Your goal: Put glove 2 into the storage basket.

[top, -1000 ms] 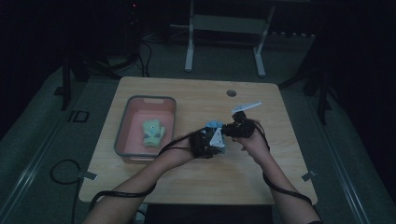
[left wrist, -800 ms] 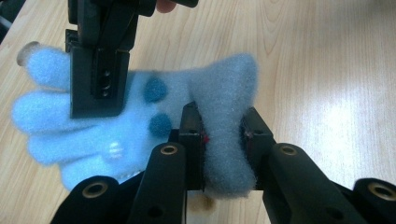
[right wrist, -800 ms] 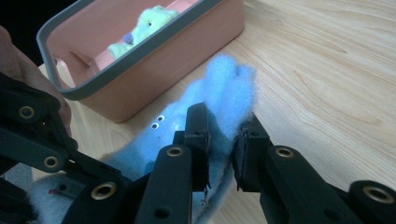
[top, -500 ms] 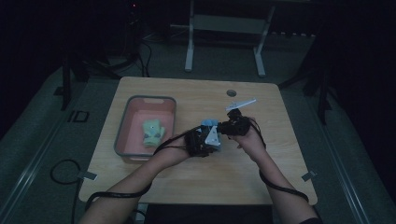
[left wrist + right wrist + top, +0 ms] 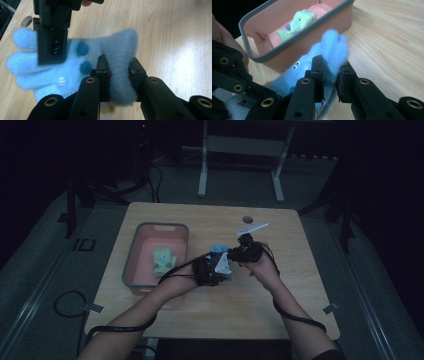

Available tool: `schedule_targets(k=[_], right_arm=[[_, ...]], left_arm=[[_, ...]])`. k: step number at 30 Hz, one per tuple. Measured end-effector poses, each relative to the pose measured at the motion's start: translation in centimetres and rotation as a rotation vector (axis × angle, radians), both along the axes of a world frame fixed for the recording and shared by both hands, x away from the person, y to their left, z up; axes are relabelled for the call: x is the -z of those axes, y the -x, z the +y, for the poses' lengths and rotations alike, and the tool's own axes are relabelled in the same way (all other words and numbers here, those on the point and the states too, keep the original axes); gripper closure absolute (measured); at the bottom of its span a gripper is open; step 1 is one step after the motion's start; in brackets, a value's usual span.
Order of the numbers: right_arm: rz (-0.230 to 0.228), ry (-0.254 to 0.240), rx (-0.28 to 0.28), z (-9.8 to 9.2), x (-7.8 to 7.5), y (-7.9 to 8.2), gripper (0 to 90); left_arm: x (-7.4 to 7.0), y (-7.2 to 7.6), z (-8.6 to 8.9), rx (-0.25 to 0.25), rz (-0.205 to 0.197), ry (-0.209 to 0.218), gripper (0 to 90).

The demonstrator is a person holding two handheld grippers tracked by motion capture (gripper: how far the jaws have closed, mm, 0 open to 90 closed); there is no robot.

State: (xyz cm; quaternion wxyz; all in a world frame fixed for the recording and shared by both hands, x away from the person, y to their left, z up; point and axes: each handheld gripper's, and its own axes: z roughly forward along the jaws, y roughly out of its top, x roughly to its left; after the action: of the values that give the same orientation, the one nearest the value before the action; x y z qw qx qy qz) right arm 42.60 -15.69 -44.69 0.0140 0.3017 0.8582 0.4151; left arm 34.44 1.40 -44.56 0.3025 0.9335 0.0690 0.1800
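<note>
Both tools meet at the middle of the high view, each clamped on one light blue fuzzy glove. Left tool (image 5: 119,75) pinches the grey-blue cuff (image 5: 122,62) of the glove (image 5: 62,67) between its two black pads at the lower centre of the left gripper view; the cuff bulges above and below the pads. From there the glove stretches toward the left edge of that frame, its dark blue dots showing on the palm and its pale fingers spread at the far left over the wooden desk (image 5: 175,37). Right tool (image 5: 329,75) comes down from the top left of the left gripper view and bites the finger end of the glove; in its own view, at lower centre, its pads squeeze a fluffy blue tuft that sticks up past them. Behind that tuft, in the upper left of the right gripper view, stands a pink bin (image 5: 294,42) with a grey rim, and a pale green glove (image 5: 297,23) lies inside it. In the high view the bin (image 5: 150,245) sits left of the hands, on the left half of the desk.
</note>
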Motion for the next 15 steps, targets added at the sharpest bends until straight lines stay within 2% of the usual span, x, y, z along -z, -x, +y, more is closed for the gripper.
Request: schedule_targets(k=[7,15], right_arm=[[-0.01,-0.013,-0.029,1.9,-1.2,-0.7,78.1],[-0.029,-0.014,-0.069,5.0,-2.5,-1.3,78.2]], left_arm=[[-1.1,-0.2,1.8,-0.023,-0.011,-0.01,75.9],[-2.3,-0.3,4.2,-0.056,-0.026,-0.035,75.9]])
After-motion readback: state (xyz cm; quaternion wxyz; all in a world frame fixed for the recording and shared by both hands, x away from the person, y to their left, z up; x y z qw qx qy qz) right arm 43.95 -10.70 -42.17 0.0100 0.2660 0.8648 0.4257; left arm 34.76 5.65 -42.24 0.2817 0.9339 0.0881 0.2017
